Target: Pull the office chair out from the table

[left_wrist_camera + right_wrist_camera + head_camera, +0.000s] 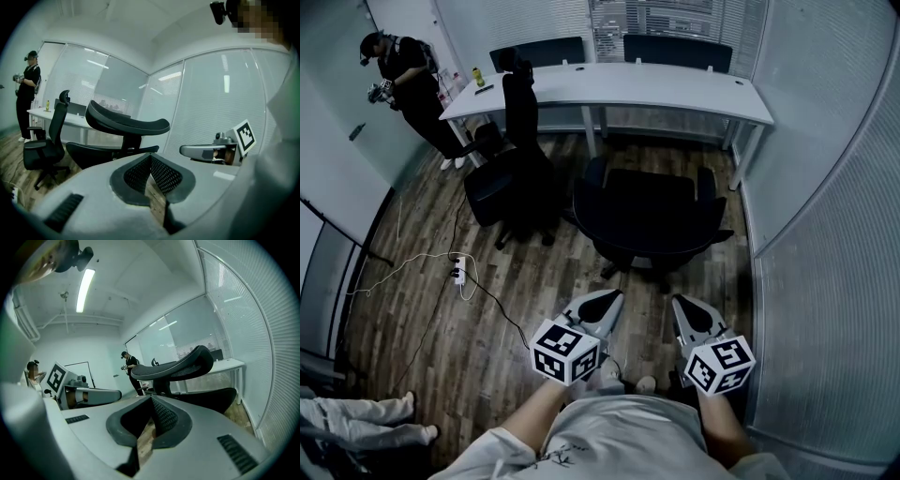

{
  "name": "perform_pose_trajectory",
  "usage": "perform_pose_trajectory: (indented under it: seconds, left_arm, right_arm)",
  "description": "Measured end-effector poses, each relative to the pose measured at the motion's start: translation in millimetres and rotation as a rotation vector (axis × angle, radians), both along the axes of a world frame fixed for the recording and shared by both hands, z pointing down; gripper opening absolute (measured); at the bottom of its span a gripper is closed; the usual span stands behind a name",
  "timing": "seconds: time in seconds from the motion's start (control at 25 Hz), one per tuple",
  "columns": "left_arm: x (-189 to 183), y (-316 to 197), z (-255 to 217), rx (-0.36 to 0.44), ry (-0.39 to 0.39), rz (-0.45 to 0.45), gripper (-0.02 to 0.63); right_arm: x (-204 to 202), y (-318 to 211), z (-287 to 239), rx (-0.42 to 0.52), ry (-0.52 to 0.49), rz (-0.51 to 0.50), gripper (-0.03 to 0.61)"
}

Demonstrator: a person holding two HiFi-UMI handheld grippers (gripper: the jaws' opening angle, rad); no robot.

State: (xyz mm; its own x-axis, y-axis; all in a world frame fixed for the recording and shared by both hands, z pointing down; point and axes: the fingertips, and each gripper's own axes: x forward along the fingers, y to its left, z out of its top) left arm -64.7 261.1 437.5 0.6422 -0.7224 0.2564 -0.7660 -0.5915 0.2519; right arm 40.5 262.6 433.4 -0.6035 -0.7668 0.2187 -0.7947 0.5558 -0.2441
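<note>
A black office chair stands on the wood floor, apart from the white table, its back turned toward me. Its curved backrest fills the middle of the left gripper view and of the right gripper view. My left gripper and right gripper hover side by side short of the chair, not touching it. Both are shut with nothing between the jaws. Each shows in the other's view: the right gripper, the left gripper.
A second black chair stands left of the first, near the table's left end. A person stands at the far left. A power strip with cables lies on the floor. Glass walls with blinds close the right side.
</note>
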Motion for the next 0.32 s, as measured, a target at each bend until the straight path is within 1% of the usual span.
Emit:
perform_pose_trajectory:
  seconds: [0.32]
  left_arm:
    - [-4.1, 2.4, 2.3, -0.002, -0.001, -0.004, 0.011]
  right_arm:
    - [-1.9, 2.4, 2.2, -0.001, 0.006, 0.003, 0.008]
